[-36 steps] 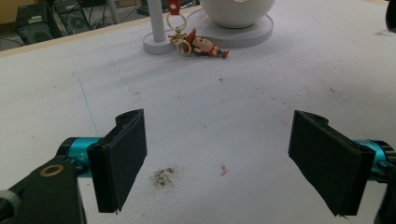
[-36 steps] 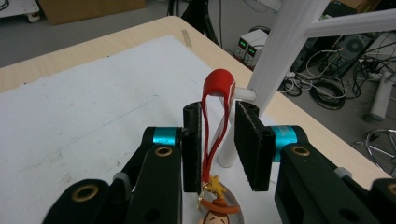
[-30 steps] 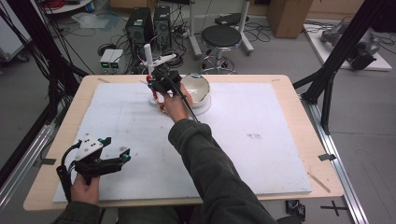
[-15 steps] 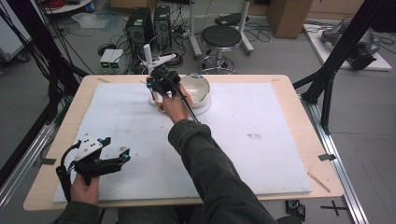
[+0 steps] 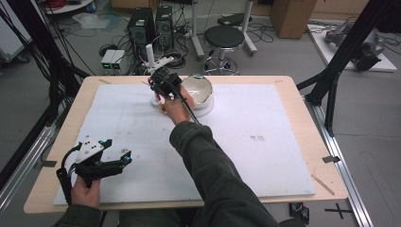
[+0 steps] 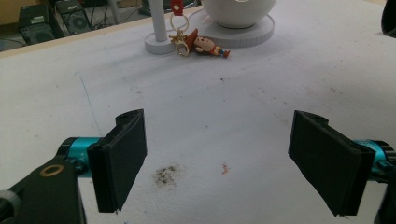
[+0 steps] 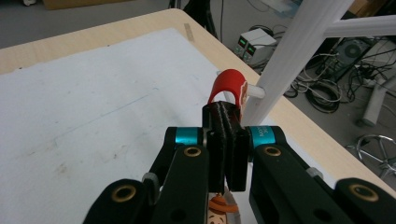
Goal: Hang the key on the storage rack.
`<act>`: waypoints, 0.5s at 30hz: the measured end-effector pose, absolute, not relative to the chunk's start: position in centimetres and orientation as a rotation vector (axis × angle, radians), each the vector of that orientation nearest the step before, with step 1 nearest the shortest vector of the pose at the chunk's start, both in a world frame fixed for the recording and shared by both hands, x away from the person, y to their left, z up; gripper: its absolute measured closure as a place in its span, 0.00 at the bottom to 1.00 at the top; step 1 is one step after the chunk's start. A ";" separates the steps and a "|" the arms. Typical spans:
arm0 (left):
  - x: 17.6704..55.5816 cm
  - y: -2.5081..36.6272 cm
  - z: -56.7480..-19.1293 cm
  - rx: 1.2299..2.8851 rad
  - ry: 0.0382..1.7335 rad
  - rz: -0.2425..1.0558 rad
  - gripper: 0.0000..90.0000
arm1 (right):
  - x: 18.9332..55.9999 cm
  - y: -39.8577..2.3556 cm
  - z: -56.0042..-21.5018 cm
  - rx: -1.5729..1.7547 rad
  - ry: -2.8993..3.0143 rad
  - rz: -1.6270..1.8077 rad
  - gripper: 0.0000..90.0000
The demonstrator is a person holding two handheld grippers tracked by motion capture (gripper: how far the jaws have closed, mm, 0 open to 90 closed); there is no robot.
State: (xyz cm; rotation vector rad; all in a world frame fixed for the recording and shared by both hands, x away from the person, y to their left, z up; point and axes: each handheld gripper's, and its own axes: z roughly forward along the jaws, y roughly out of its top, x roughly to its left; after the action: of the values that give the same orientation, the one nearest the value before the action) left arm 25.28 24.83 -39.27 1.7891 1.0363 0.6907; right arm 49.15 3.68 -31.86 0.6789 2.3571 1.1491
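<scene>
A keychain hangs by a white stand (image 5: pixel 151 56) at the table's far side. It has a red strap (image 7: pixel 226 81), a gold ring (image 6: pixel 178 36) and a small doll (image 6: pixel 208 45) resting on the mat by the stand's base. My right gripper (image 7: pixel 227 112) has just been closing and is shut on the red strap, right beside the stand's short peg (image 7: pixel 256 92). From above, that gripper (image 5: pixel 158 81) sits at the stand. My left gripper (image 5: pixel 117 150) rests low at the near left, its jaws wide open (image 6: pixel 219 158) with nothing between them.
A white bowl (image 5: pixel 198 90) on a round white base stands just right of the stand. A white mat (image 5: pixel 265 142) covers most of the wooden table (image 5: pixel 302 104). A stool, computers and cables lie on the floor beyond the far edge.
</scene>
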 end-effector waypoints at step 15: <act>25.3 24.8 -39.3 1.790 1.035 0.692 0.22 | 49.6 4.3 -32.5 0.702 2.331 1.146 0.94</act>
State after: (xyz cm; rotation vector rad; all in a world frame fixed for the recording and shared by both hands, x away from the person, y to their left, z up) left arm 25.34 24.82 -39.29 1.7898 1.0352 0.6923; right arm 49.63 4.33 -32.48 0.7022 2.3314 1.1461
